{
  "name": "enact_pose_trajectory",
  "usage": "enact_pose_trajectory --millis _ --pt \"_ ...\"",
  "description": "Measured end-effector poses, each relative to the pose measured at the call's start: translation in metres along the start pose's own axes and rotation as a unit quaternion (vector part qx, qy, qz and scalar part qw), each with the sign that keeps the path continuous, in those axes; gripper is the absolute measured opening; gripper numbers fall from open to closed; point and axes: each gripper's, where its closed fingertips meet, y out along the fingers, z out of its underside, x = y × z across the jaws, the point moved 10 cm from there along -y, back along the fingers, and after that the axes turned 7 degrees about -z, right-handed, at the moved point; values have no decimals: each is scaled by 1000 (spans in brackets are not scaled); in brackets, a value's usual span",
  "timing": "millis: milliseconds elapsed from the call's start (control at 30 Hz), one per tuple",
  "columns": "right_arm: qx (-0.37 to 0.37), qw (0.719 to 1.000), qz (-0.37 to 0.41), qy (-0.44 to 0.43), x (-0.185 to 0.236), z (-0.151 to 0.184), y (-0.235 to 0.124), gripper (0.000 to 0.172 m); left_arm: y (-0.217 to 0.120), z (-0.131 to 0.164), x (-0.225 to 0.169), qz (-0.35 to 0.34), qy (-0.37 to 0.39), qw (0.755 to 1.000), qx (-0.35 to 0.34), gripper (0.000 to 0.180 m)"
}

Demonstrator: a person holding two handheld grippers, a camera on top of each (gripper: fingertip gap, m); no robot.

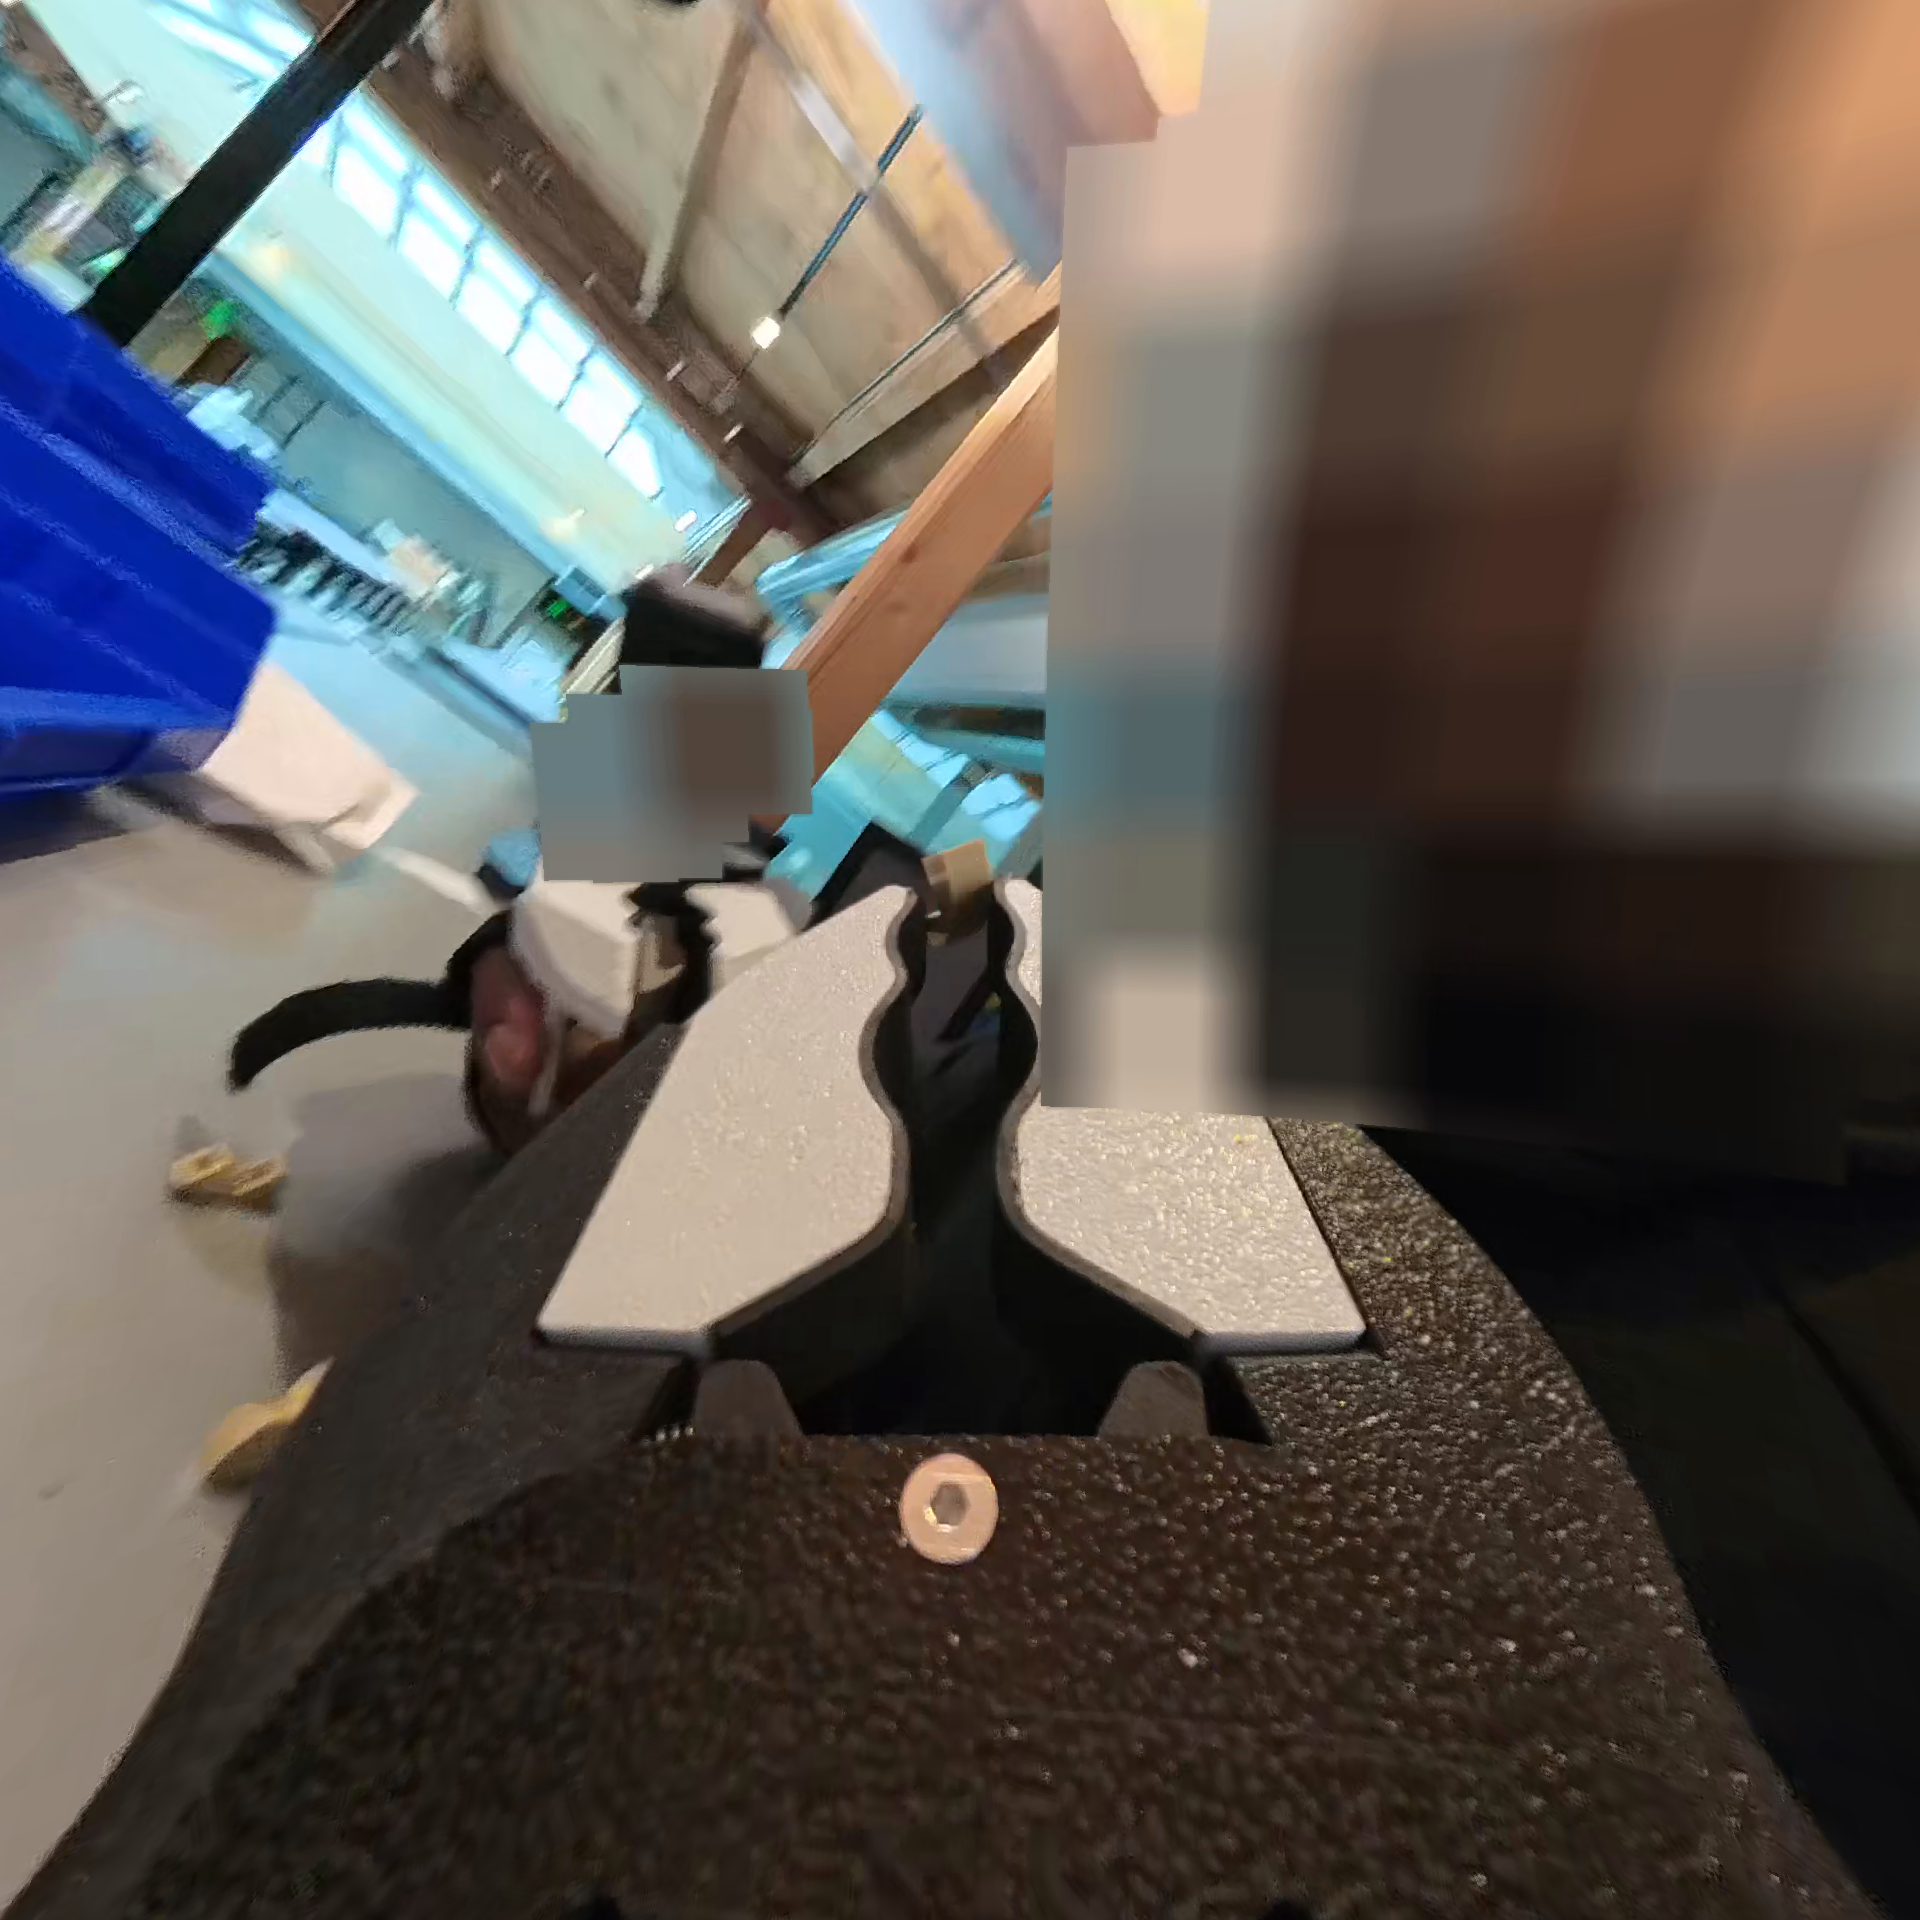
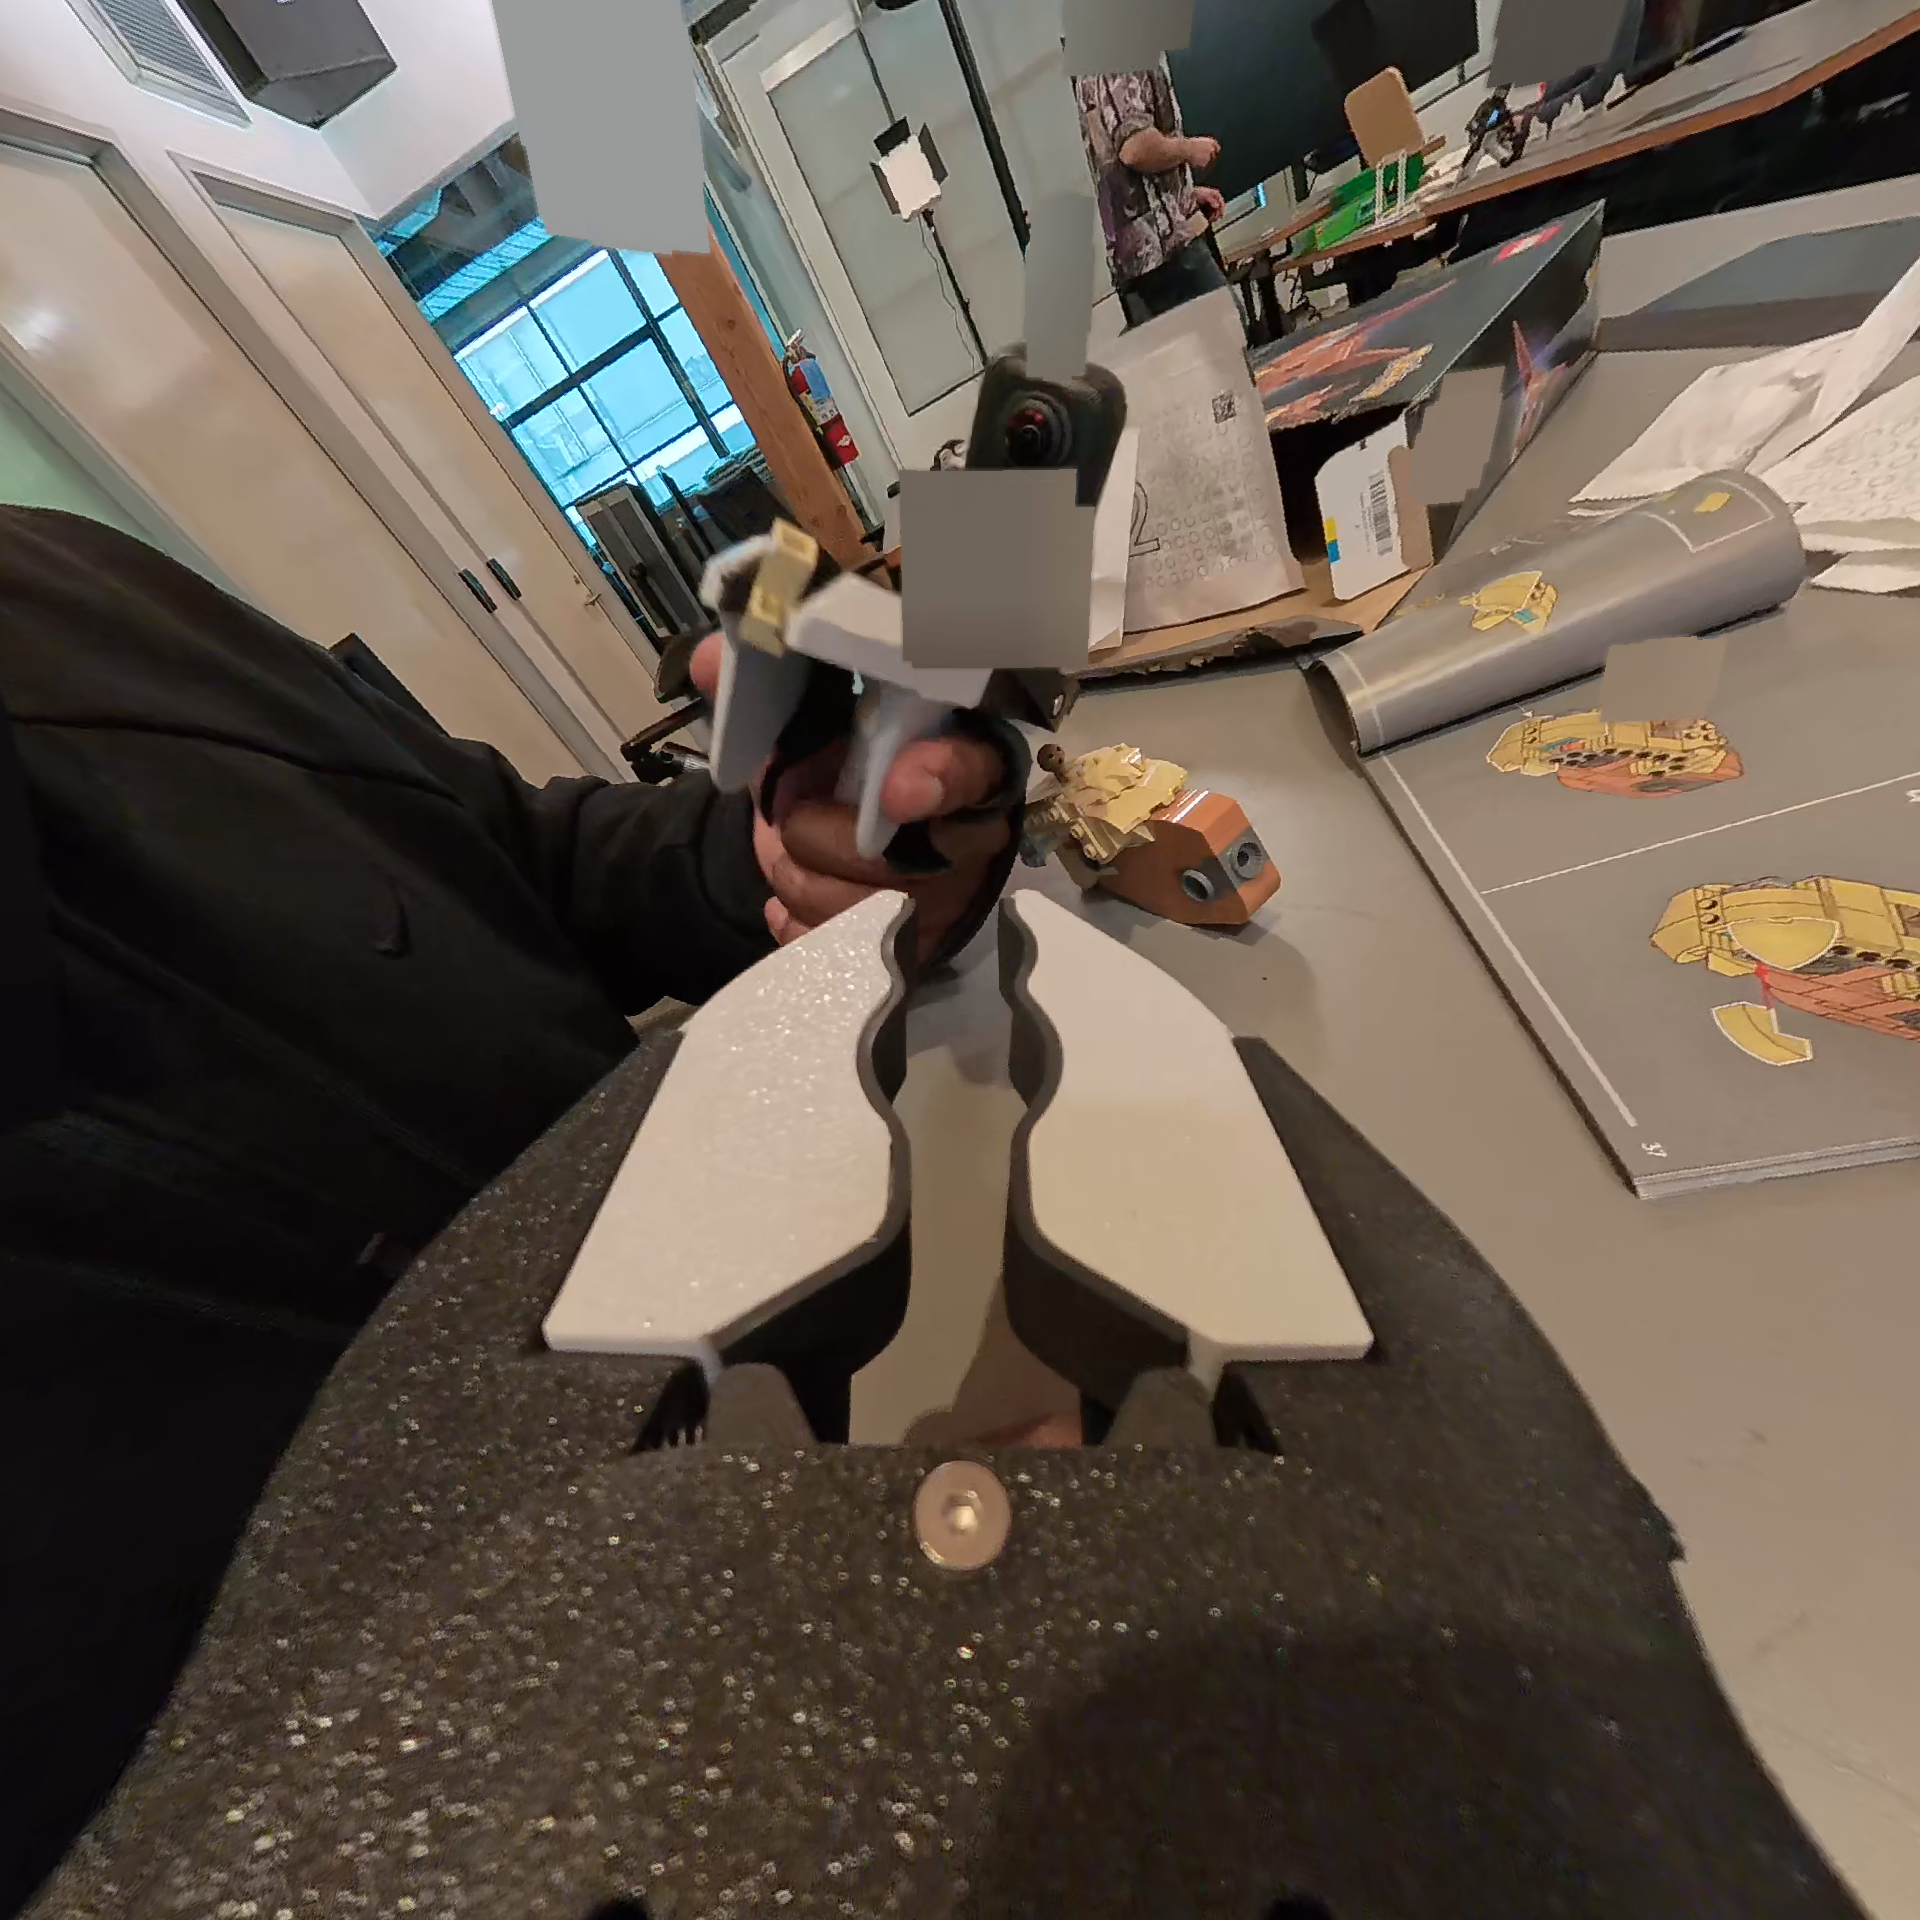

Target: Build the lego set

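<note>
My left gripper (image 1: 961,894) is shut on a small tan brick (image 1: 956,878) pinched at its fingertips. The right wrist view shows the same gripper (image 2: 774,587) raised above the table in a hand, with the tan brick (image 2: 777,592) between its tips. My right gripper (image 2: 956,914) is open and empty, just below and in front of that hand. It shows blurred in the left wrist view (image 1: 665,935). A brown and tan brick model (image 2: 1153,831) lies on the grey table (image 2: 1351,1299) just beyond my right gripper's tips.
An open instruction booklet (image 2: 1662,935) lies at right, with a dark box (image 2: 1455,343) and paper towels (image 2: 1818,436) behind it. A camera on a stand (image 2: 1039,416) is straight ahead. A blue bin (image 1: 104,571) and loose tan pieces (image 1: 223,1179) are at left. My hands' fingertips stand some 7 cm from each other.
</note>
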Motion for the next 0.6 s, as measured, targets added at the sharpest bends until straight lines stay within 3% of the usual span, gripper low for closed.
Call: enact_pose_trajectory --millis 33,133,267,600 --pt "-1 1000 4 -8 1 -1 0 15 1 0 1 -35 16 999 28 10" --pt "2 999 23 -43 4 -2 -1 15 7 0 -3 -157 107 974 124 10" --pt "12 997 23 -67 7 -1 2 15 19 5 -11 -274 226 895 270 11" --pt "55 992 7 -116 14 5 11 16 32 13 -14 -330 294 816 373 11"
